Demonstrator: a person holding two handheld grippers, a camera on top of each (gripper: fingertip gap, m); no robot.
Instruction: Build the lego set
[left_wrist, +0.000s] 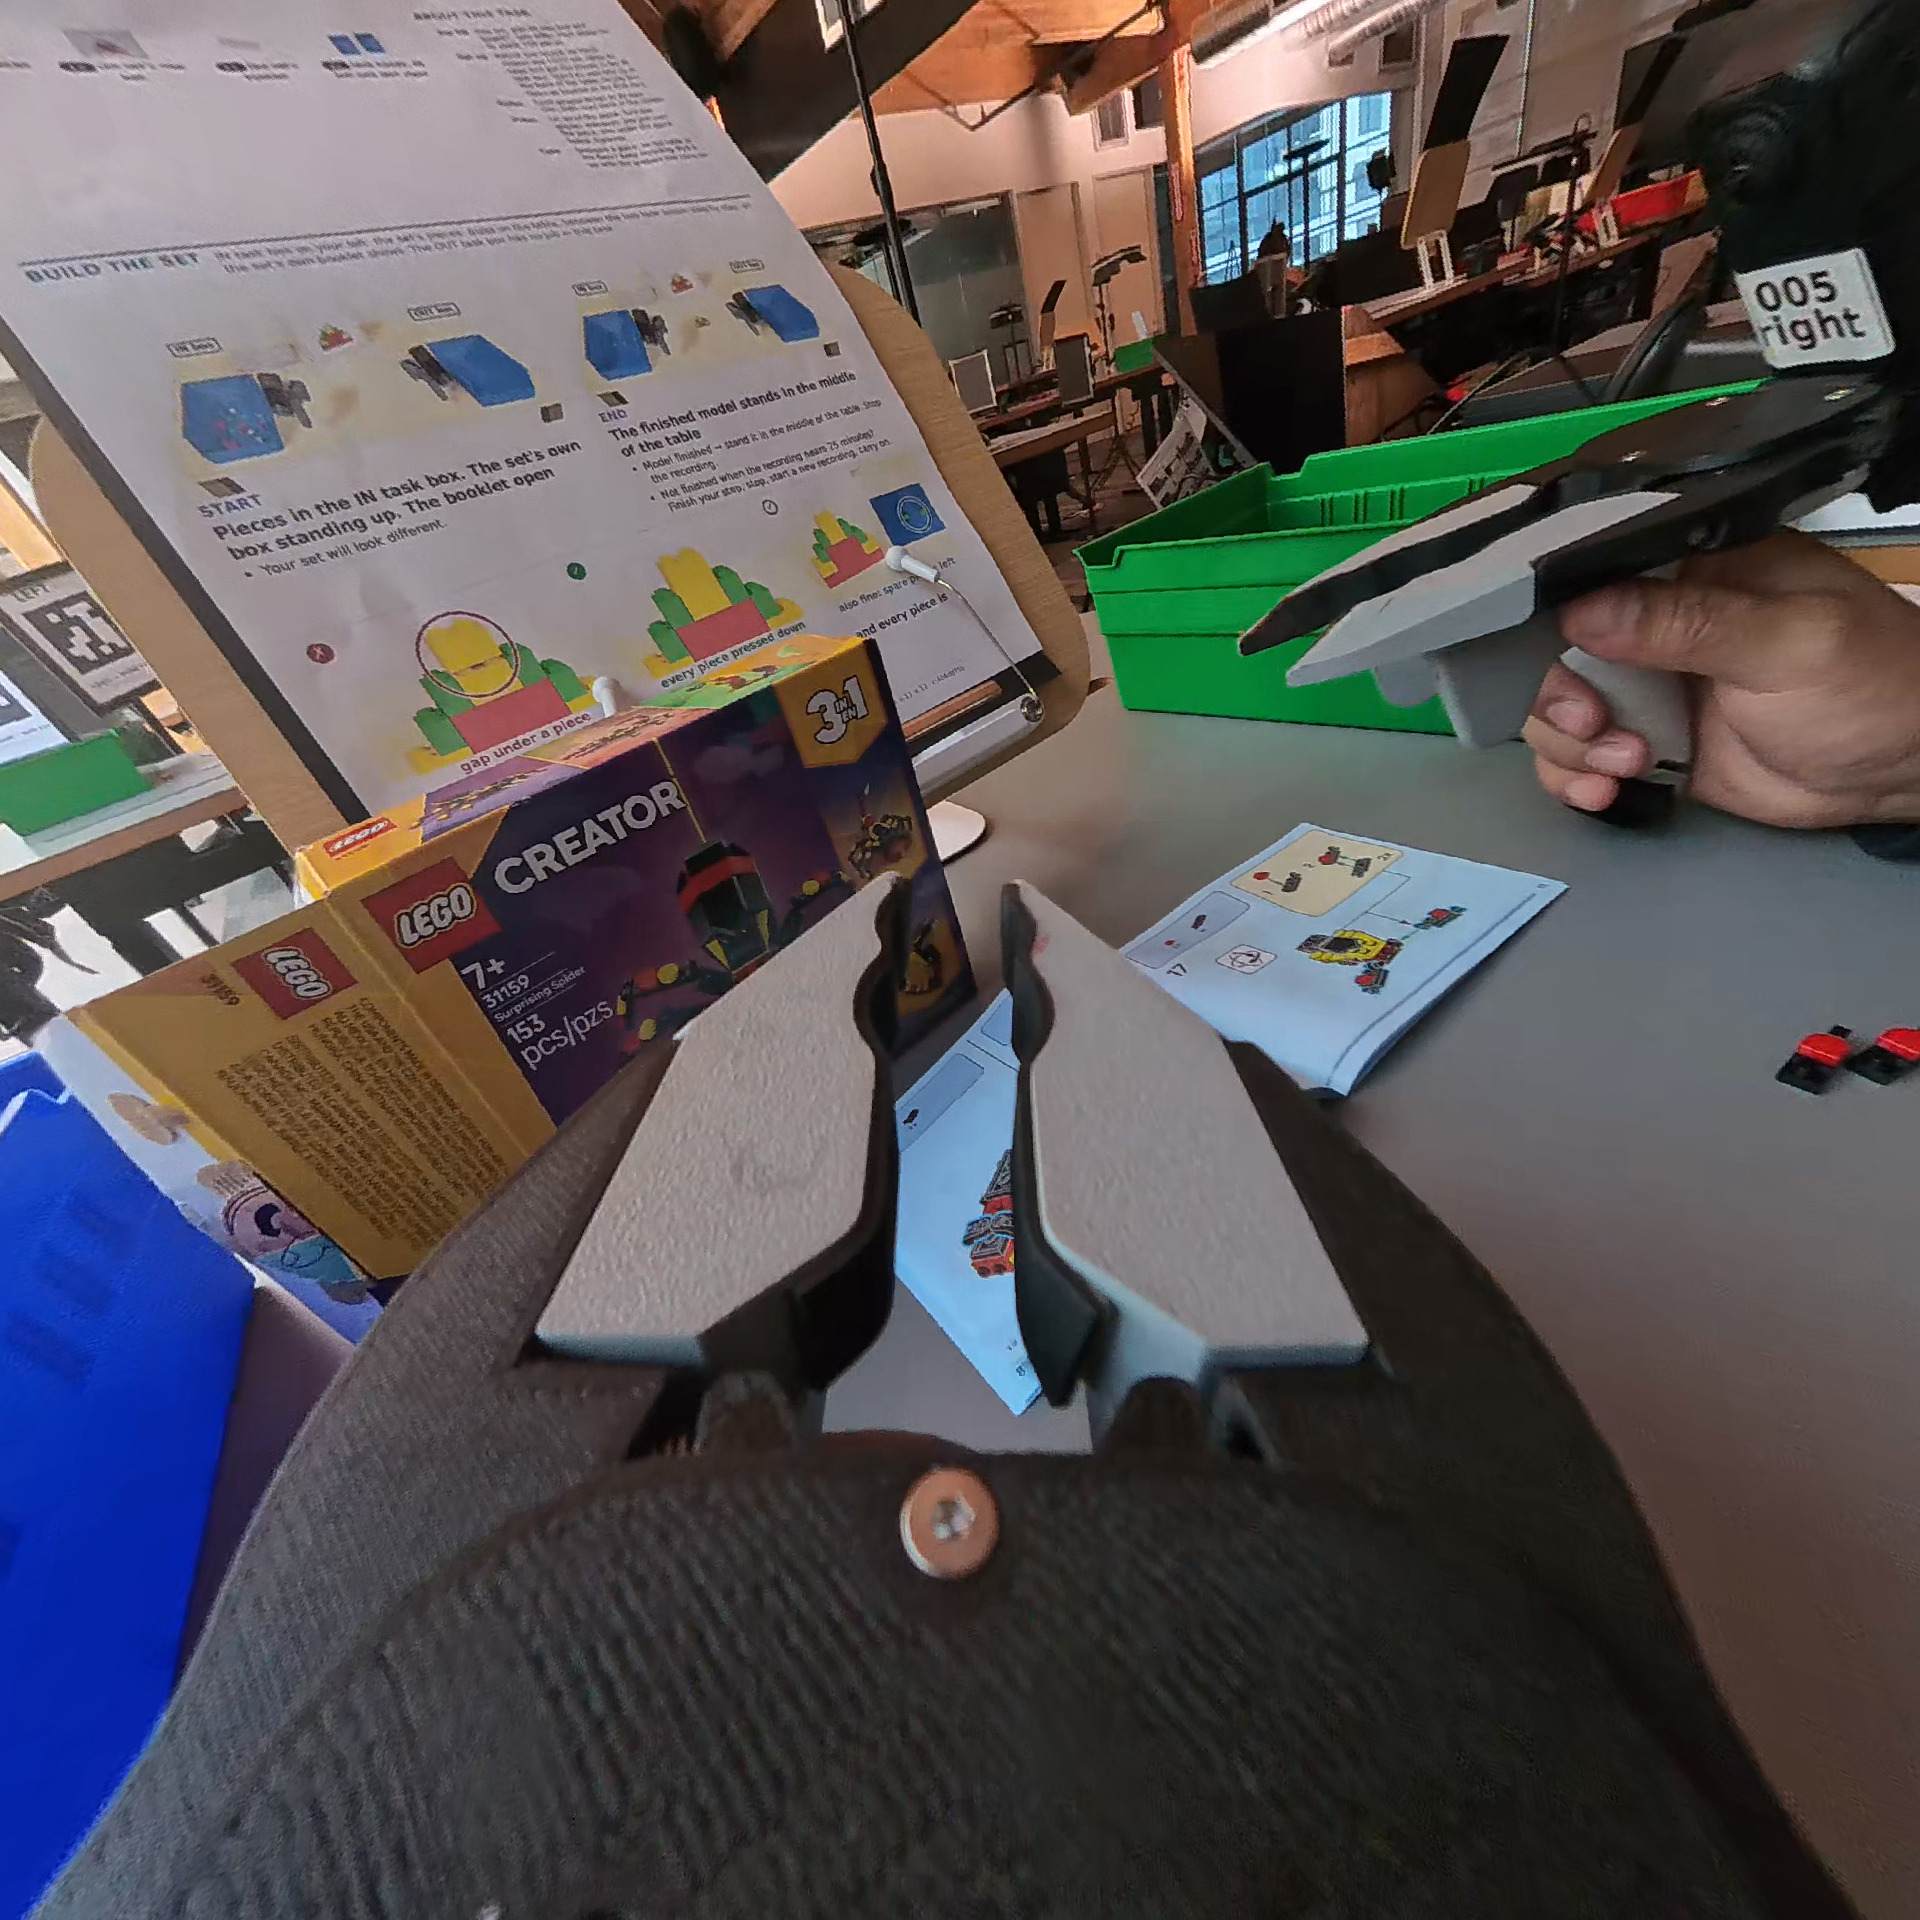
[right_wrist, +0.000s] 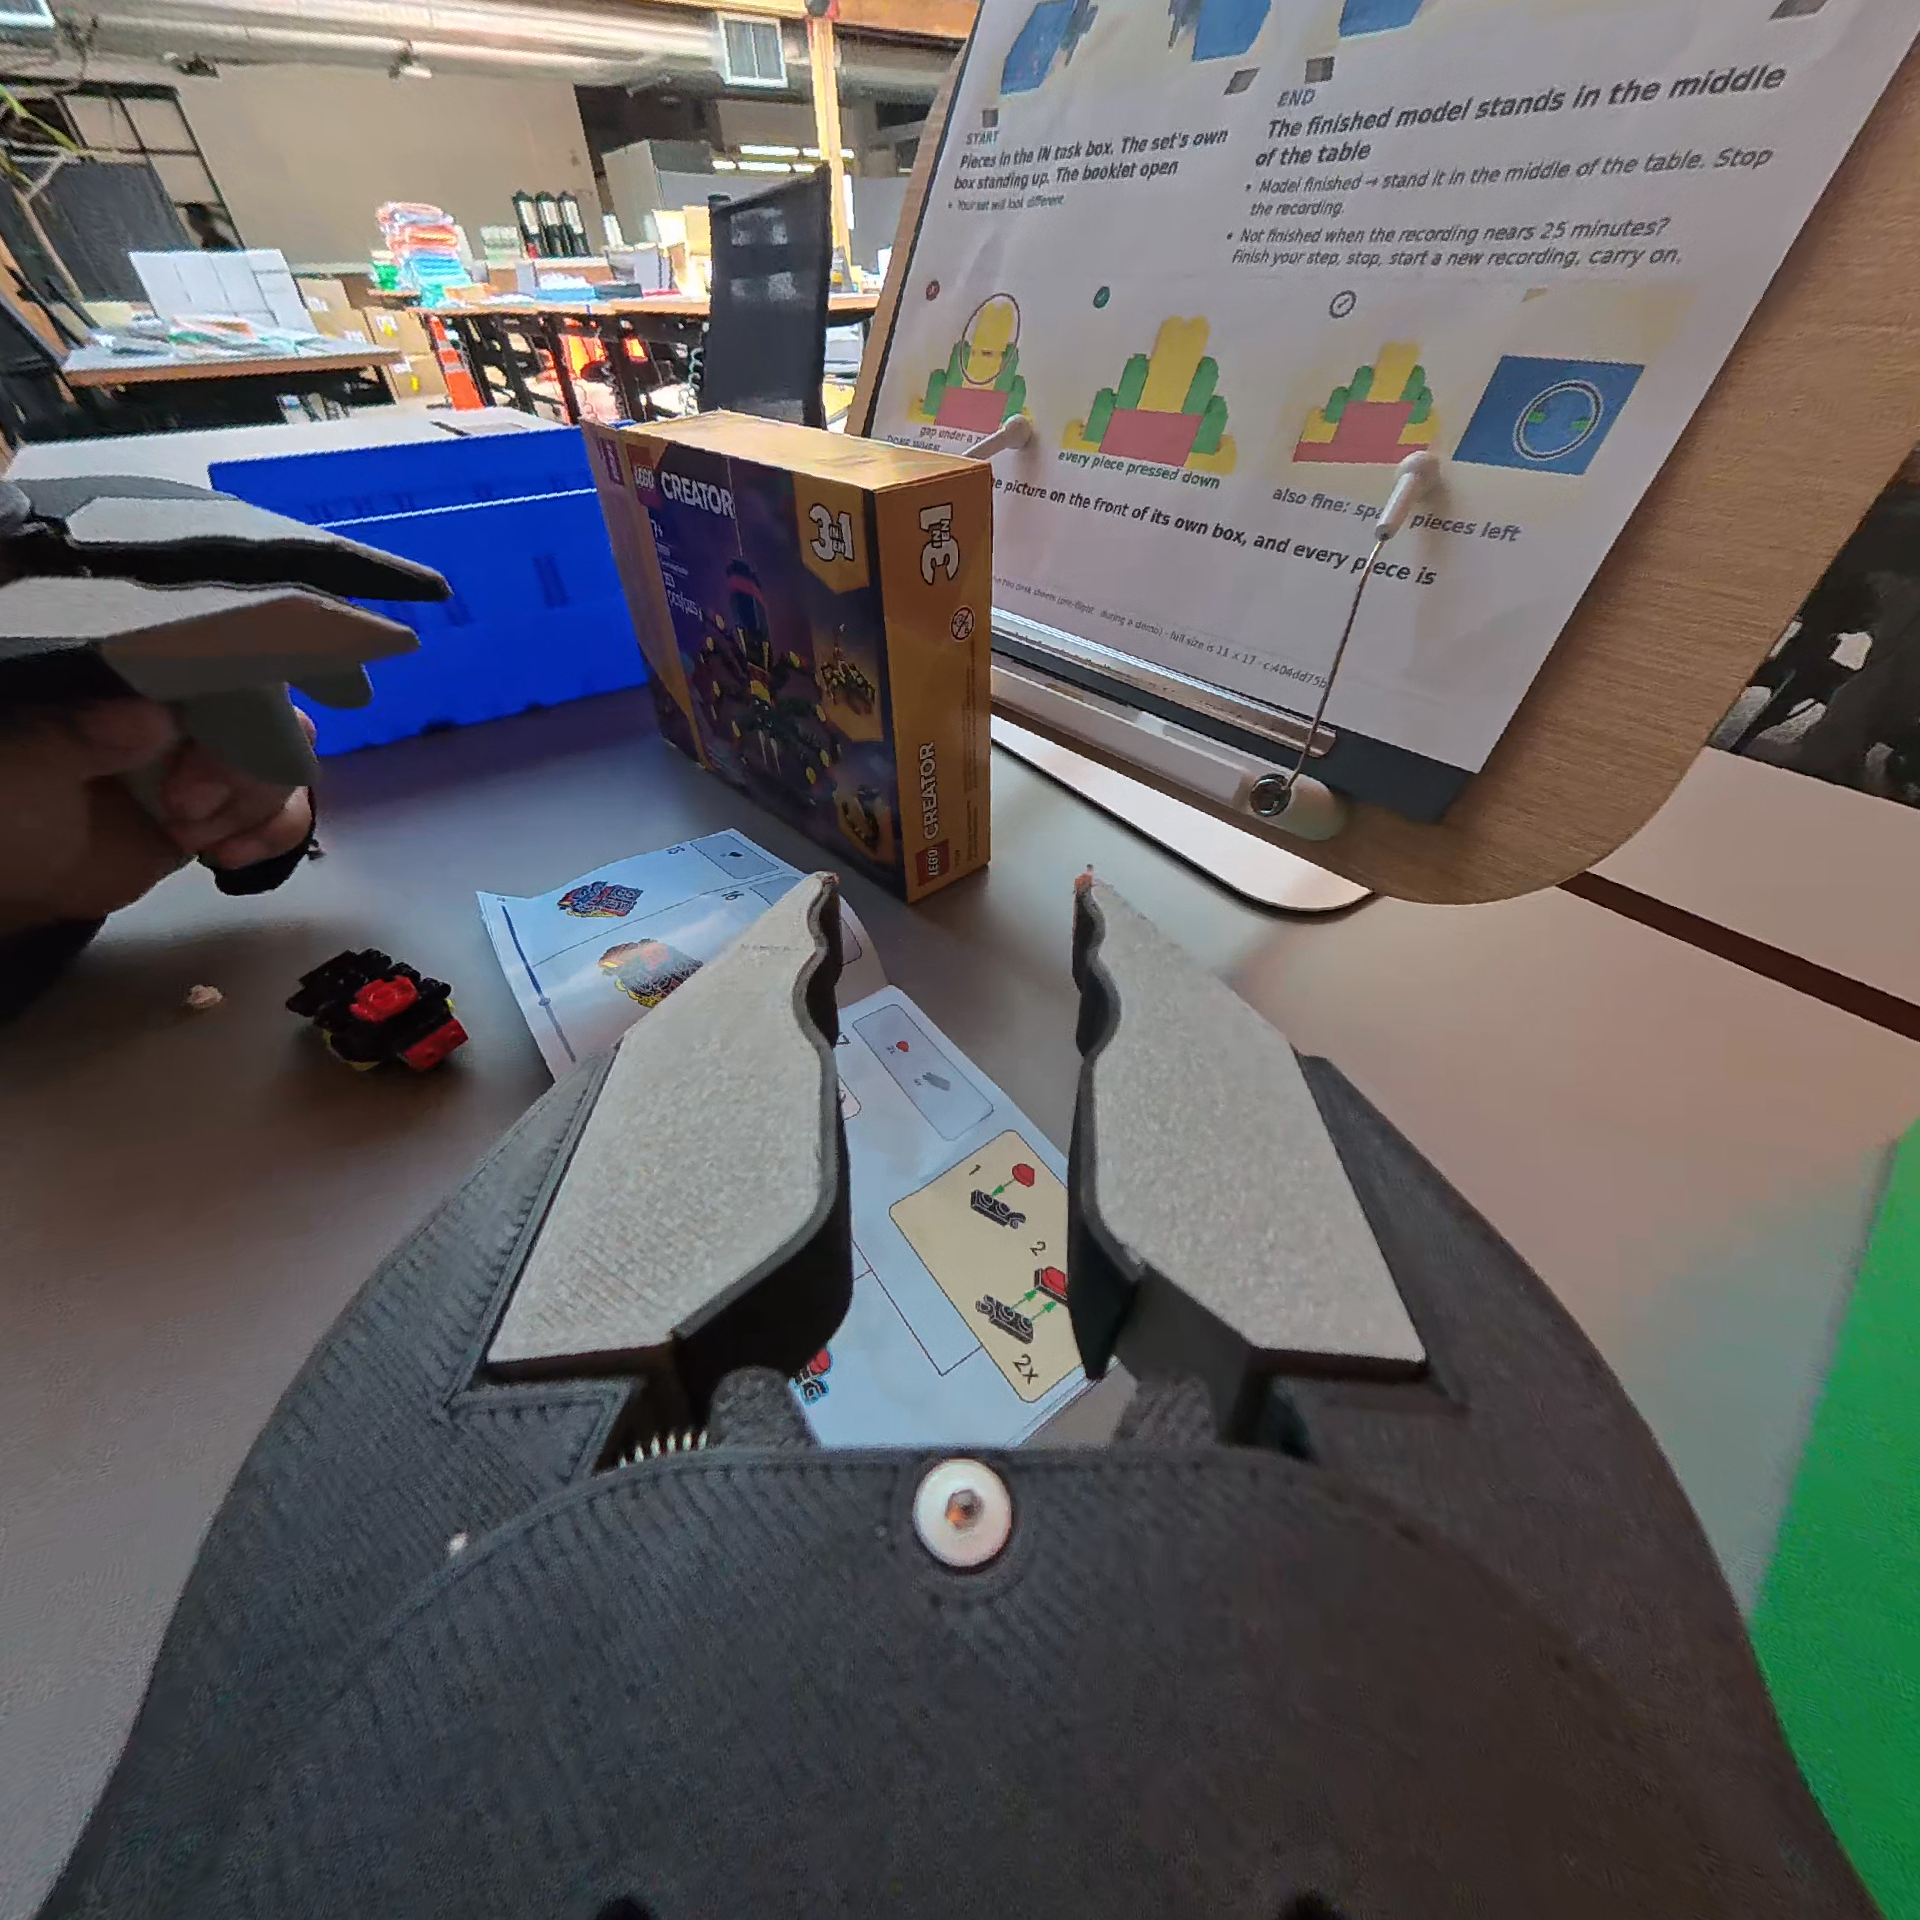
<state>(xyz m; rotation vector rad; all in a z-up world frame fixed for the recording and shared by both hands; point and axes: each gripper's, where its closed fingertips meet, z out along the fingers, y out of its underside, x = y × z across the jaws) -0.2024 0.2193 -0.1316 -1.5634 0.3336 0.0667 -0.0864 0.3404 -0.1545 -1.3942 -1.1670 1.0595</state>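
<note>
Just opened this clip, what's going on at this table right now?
A person is partway through building a lego set with two handheld grippers. Both the left gripper and the right gripper hang open and empty above the open instruction booklet. A small black, red and yellow partial model lies on the grey table, and two little red-and-black pieces sit apart from it. The set's box stands upright behind the booklet, with a blue bin and a green bin at opposite sides.

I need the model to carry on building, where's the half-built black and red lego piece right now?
In the right wrist view the partly built model sits on the grey table, left of the open booklet, near the left gripper.
</note>
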